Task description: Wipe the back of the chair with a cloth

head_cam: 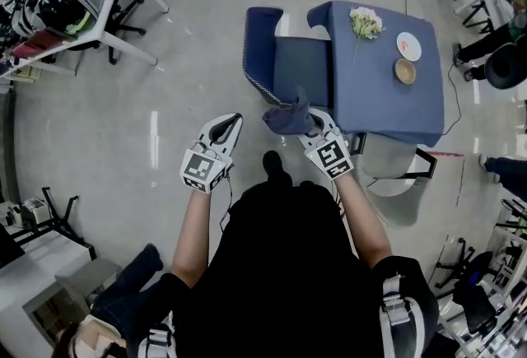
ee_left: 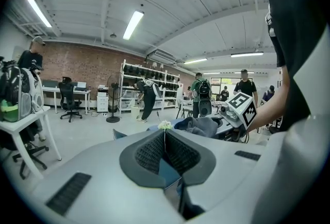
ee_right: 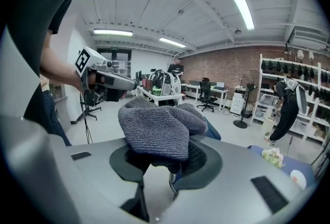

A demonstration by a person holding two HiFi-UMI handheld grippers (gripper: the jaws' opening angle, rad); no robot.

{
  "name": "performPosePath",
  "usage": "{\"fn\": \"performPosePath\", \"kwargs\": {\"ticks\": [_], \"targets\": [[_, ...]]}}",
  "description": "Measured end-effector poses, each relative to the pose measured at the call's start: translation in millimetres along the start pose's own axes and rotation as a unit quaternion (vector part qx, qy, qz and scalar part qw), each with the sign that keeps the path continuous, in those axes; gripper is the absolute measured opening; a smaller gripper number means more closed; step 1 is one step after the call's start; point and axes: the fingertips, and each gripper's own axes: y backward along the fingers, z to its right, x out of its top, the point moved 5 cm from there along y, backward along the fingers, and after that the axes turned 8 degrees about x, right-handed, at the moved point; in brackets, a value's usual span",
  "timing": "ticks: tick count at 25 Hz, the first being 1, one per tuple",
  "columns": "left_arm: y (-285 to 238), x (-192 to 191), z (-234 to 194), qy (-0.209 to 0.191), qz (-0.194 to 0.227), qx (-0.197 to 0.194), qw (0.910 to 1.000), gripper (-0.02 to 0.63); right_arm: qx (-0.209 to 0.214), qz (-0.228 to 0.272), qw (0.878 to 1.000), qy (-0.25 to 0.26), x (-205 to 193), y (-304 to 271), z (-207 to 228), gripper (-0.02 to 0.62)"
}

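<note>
The chair stands in front of me with its dark blue backrest (head_cam: 260,52) at the left and its seat (head_cam: 301,67) pushed under the table. My right gripper (head_cam: 306,126) is shut on a bunched dark grey cloth (head_cam: 288,116), held just short of the seat's near edge. In the right gripper view the cloth (ee_right: 157,133) spills over the shut jaws and hides most of the chair; a blue corner (ee_right: 215,131) shows behind it. My left gripper (head_cam: 228,127) hangs to the left of the chair, shut with nothing in it; its pads (ee_left: 154,152) meet.
A table under a blue cover (head_cam: 387,93) stands right behind the chair, with a bunch of flowers (head_cam: 365,22), a white plate (head_cam: 408,45) and a small bowl (head_cam: 404,71). A white desk (head_cam: 99,11) with gear is far left. People stand around the room's edges.
</note>
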Motion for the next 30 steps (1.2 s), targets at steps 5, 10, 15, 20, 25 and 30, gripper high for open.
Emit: {"fn": "performPosePath", "kwargs": {"ticks": [5, 10, 15, 20, 25, 30], "targets": [[0.2, -1.3, -18.7, -0.004, 0.002, -0.008, 1.0, 0.025, -0.012, 0.0, 1.0, -0.006, 3.7, -13.3, -3.1, 0.14], [0.2, -3.7, -28.9, 0.002, 0.002, -0.009, 1.0, 0.025, -0.014, -0.002, 1.0, -0.004, 7.7, -20.0, -4.4, 0.14], [-2.6, -2.5, -30.4, 0.002, 0.005, -0.008, 1.0, 0.025, -0.016, -0.002, 1.0, 0.003, 11.7, -20.5, 1.4, 0.14], [-12.2, 0.7, -38.7, 0.007, 0.002, 0.003, 1.0, 0.025, -0.005, -0.003, 1.0, 0.007, 17.4, -29.7, 21.7, 0.14], [-31.0, 2.0, -65.3, 0.022, -0.002, 0.028, 0.9994, 0.025, 0.019, -0.002, 1.0, 0.017, 29.1, -63.1, 52.1, 0.14], [-63.4, 5.4, -83.6, 0.032, -0.009, 0.042, 0.9985, 0.025, 0.05, -0.015, 0.998, 0.017, 29.1, -101.8, 89.2, 0.14]]}}
